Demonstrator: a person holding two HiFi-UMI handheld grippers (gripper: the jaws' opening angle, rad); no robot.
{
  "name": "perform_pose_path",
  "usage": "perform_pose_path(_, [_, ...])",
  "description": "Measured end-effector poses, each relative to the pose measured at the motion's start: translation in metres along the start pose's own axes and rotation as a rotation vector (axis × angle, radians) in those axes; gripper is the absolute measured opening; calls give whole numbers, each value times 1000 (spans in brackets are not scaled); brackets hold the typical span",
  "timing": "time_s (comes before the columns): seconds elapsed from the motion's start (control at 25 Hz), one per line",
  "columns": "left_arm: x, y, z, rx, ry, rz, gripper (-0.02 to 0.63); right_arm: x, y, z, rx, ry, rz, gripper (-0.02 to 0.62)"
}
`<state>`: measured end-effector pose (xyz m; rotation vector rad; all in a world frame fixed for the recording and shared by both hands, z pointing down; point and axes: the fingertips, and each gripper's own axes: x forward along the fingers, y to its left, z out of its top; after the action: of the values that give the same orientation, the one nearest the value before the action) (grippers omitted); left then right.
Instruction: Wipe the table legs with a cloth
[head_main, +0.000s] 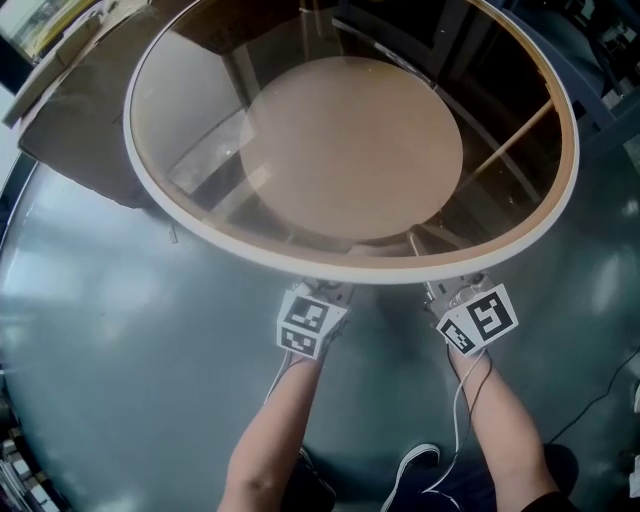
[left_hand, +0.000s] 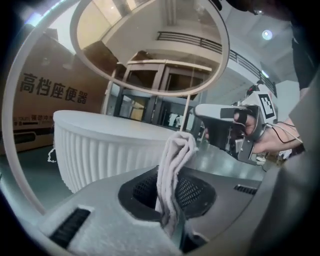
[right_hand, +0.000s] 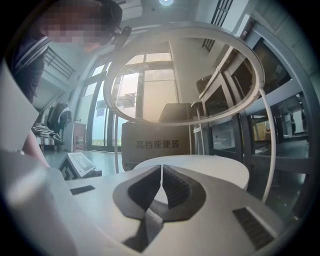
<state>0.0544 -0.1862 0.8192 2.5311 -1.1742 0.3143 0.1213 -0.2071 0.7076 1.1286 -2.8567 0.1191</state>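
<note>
Left gripper pinching the cloth points straight at the thin upright leg at frame centre; right gripper pressed together, empty.

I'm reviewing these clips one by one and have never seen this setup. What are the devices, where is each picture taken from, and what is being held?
There is no robot. A person holds a two-jaw gripper in each hand. The head view looks down from the person's head onto a round glass-topped table with a round lower shelf. The other two pictures come from a camera riding on each gripper. The left gripper is shut on a pale cloth. The right gripper is shut and empty, and a thin white table leg stands to its right.
</note>
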Motion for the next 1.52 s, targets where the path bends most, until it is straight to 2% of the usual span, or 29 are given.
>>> perform_pose_path(0.16, [-5,-15,5,26,-10,-95,38,8,28,-7,36,31,117,9])
perform_pose_path(0.32, [-28,-16,15,28,9,-122,38,5,71,-14,124,82,220,9])
perform_pose_path(0.48, [-83,-38,19,33,109,-156,38,-25,130,-20,227,177,257,8])
perform_pose_path(0.6, [-142,-67,25,18,227,-199,38,-53,177,7,277,252,321,8])
perform_pose_path(0.72, [-201,-99,64,-11,275,-209,38,-84,201,72,278,296,371,8])
perform_pose_path(0.8, [-238,-120,106,-25,273,-202,38,-107,203,121,289,329,359,8])
perform_pose_path(1.0, [-324,-171,246,-92,214,-171,38,-169,199,273,347,357,301,8])
perform_pose_path(1.12, [-379,-199,337,-113,189,-138,38,-201,210,378,333,344,321,8])
perform_pose_path(1.36, [-482,-237,529,-97,58,-28,38,-239,241,591,247,192,459,8])
perform_pose_path(1.52, [-557,-264,616,-32,-11,10,38,-262,267,695,191,118,465,8])
